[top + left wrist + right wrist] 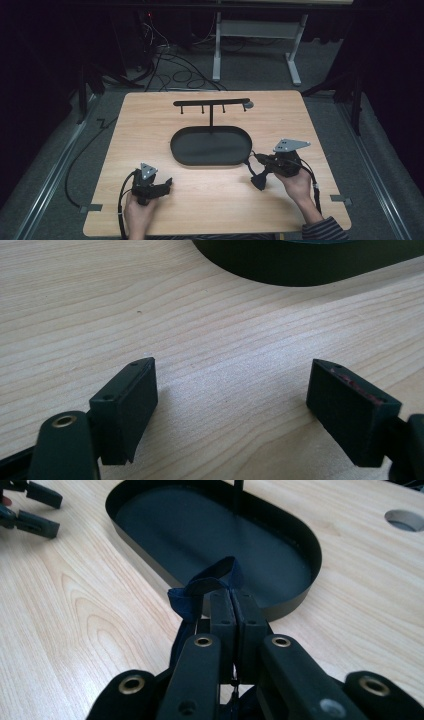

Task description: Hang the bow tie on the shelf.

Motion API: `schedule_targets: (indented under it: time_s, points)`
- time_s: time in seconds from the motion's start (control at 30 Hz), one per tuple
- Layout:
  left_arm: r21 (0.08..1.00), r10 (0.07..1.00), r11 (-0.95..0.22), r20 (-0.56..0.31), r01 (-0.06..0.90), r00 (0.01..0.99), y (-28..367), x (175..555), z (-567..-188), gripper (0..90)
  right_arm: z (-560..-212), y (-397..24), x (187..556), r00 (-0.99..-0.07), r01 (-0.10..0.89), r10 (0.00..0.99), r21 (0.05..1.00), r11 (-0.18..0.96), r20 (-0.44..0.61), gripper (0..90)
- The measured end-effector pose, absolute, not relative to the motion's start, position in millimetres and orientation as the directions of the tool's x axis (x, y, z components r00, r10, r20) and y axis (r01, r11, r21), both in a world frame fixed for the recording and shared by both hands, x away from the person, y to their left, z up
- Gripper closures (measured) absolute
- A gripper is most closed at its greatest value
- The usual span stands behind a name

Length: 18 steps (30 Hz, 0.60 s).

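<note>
Wooden table [210, 200] carries a black oval tray [211, 145] with a hook rack [211, 103] rising from its far side. Right gripper [233, 597], just right of the tray's near rim, is clamped on a dark blue strap [200, 587] — a loop pokes above the closed jaws. Left gripper [232, 410], left of and nearer than the tray, has jaws apart over bare wood. Risk: only a thin fold is pinched — the strap could slip out or snag the tray rim, causing a drop.
</note>
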<state>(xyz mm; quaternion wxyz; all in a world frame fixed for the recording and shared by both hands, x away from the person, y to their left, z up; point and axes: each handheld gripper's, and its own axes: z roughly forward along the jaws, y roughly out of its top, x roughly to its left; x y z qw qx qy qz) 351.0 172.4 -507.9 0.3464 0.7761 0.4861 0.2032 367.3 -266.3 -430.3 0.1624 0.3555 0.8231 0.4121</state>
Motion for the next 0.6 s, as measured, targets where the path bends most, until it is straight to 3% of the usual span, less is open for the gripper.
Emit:
schedule_targets:
  time_s: [0.6]
  points:
    - [0.736, 0.895, -0.287, -0.022, 0.614, 0.445, 172.4, 351.0, -507.9, 20.8, -398.5, -270.1, 380.2, -0.692, 0.400, 0.722, 0.831, 0.386, -0.001, 90.0]
